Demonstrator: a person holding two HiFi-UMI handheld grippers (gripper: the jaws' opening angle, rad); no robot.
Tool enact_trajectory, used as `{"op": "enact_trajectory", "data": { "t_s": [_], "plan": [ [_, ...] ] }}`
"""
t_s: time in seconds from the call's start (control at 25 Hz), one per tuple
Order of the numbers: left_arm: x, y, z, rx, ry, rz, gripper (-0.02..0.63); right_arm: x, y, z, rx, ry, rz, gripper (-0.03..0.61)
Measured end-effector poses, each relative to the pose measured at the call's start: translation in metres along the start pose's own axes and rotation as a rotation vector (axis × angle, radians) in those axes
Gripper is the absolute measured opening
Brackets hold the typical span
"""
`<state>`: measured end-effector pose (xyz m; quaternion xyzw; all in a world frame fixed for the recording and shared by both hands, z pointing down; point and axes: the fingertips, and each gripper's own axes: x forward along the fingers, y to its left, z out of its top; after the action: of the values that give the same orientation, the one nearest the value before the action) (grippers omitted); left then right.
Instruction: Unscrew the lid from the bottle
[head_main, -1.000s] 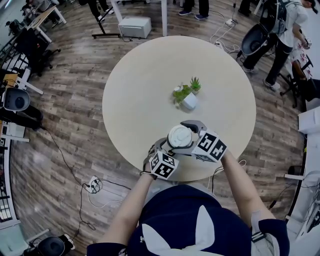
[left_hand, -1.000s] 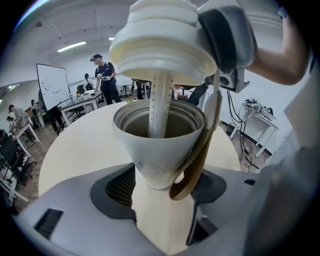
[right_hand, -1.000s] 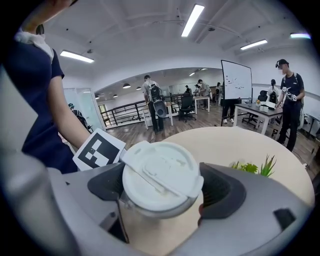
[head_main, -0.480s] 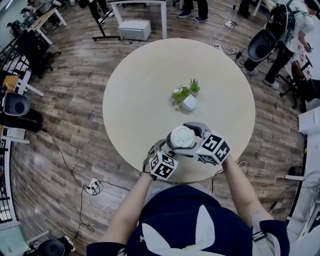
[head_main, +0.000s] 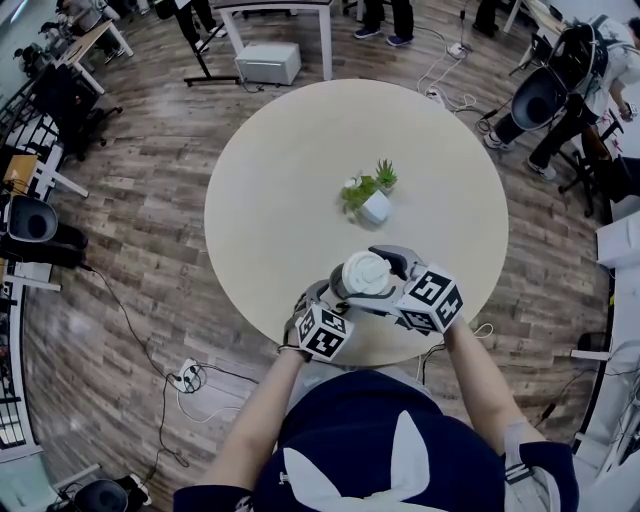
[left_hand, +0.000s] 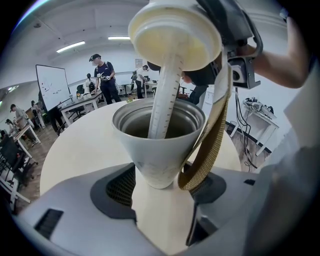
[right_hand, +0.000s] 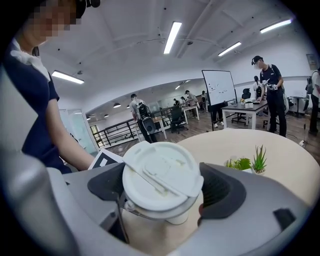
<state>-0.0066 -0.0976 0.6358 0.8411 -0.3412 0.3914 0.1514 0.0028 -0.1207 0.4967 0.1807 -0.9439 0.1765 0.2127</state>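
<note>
Head view: near the table edge, your left gripper sits low and your right gripper is at the lid.
Left gripper view: jaws squeeze the bottle. Lid's off & up, straw dips inside.
Right gripper view: jaws hug the lid. Left to do, I think: lift it clear.

A round desk with a plain, pale beige top stands on a wood-plank floor. The left hand-held gripper and the right hand-held gripper are both above the desk's near edge, close to the person. Directly on the top stands a small potted plant, green leaves in a white pot, beyond both hand-held grippers towards the desk's middle and apart from them. On the floor, left of the left hand-held gripper, lies a power strip with cables
</note>
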Motion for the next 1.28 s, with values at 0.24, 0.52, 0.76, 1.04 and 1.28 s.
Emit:
{"op": "enact_trajectory", "data": {
  "t_s": [0.24,0.52,0.76,1.04,1.28],
  "plan": [
    [-0.001,0.001,0.001,-0.005,0.002,0.005,0.313,-0.008,-0.002,0.008,0.042,-0.050,0.000,0.454],
    [-0.002,0.002,0.002,-0.009,0.001,0.013,0.311,-0.019,-0.008,0.016,0.112,-0.112,-0.010,0.454],
    [-0.003,0.003,0.001,-0.012,0.005,0.016,0.310,-0.023,-0.009,0.019,0.161,-0.149,-0.010,0.454],
    [-0.002,0.003,-0.002,-0.013,0.009,0.019,0.308,-0.029,-0.012,0.019,0.215,-0.190,-0.016,0.455],
    [-0.002,0.003,-0.002,-0.014,0.009,0.023,0.307,-0.038,-0.015,0.022,0.276,-0.236,-0.016,0.456]
  ]
}}
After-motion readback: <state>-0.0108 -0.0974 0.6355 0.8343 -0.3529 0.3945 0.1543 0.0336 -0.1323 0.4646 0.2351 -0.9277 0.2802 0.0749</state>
